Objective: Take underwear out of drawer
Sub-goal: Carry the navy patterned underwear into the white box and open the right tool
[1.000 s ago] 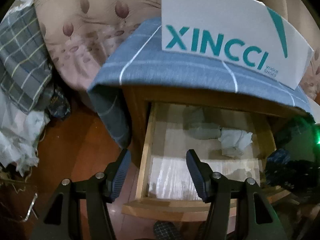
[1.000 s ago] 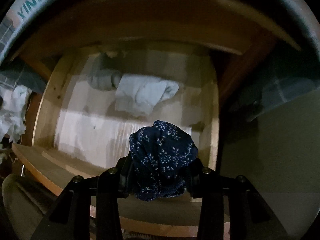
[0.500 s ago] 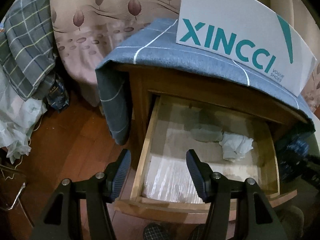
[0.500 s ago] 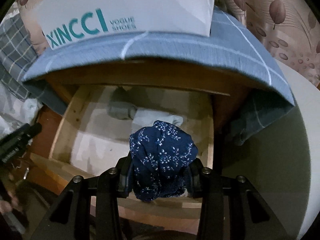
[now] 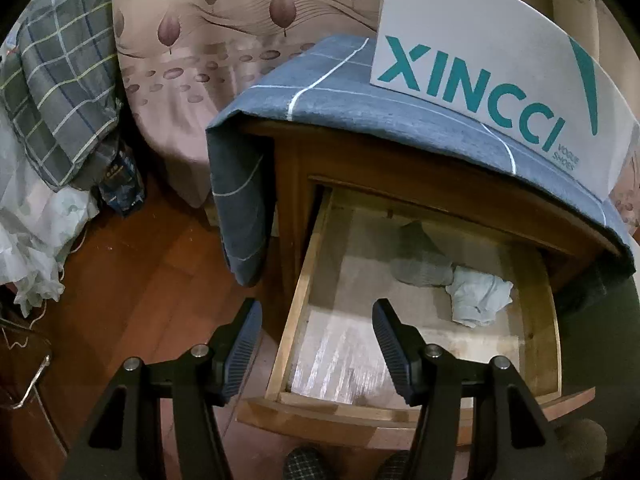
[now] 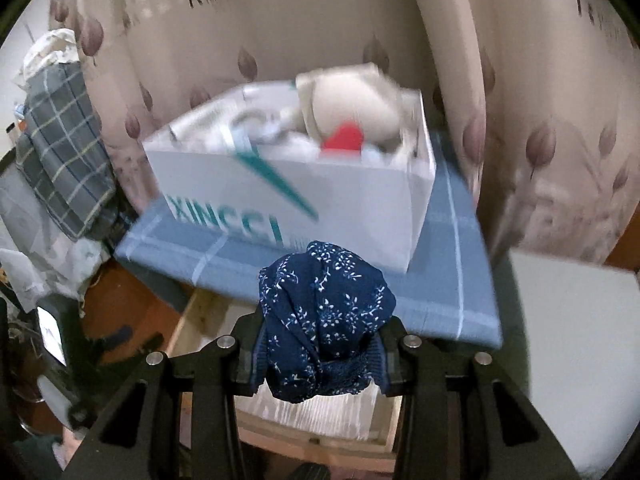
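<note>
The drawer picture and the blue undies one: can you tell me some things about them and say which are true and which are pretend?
1. The right gripper is clamped on the dark blue flowery underwear. True.
2. The drawer is pushed shut. False: it is pulled open.
3. The left gripper holds a sock. False: its jaws stand apart with nothing between them.
4. A pale crumpled cloth lies in the drawer. True.
5. The white XINCCI box sits on the floor. False: it sits on the blue checked cloth covering the cabinet top.
</note>
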### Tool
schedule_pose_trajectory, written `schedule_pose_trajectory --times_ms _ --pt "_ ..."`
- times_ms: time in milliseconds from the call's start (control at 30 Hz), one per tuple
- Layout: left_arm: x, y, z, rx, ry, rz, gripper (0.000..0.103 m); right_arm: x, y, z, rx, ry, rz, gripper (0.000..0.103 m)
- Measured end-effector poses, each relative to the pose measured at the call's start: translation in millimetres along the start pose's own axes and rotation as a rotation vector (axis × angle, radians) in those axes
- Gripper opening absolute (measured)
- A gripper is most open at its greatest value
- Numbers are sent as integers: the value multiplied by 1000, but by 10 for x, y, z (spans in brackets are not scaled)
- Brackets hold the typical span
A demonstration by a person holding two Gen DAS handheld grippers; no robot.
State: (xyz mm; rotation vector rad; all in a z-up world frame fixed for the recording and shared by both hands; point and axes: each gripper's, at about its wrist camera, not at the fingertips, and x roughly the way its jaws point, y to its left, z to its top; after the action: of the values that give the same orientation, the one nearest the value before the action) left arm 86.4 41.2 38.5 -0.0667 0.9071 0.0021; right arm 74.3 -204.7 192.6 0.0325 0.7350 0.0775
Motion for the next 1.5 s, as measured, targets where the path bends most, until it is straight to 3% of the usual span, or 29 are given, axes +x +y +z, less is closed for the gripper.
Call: schedule_pose_trajectory --times_ms 200,367,633,800,1500 --pt "-20 -39 -11 20 -10 4 59 -291 4 549 -26 -78 -15 38" --pt "-19 -28 -12 15 -12 -2 59 -275 7 937 -31 -109 -48 38" --pt "-16 -22 -11 13 -10 -6 59 62 -71 1257 1 -67 -68 38" --pt "-7 -43 -9 17 -10 -12 59 340 -149 1304 46 -20 -56 38" --pt "7 -20 -6 -6 -6 -26 59 1240 -139 1151 22 150 -101 44"
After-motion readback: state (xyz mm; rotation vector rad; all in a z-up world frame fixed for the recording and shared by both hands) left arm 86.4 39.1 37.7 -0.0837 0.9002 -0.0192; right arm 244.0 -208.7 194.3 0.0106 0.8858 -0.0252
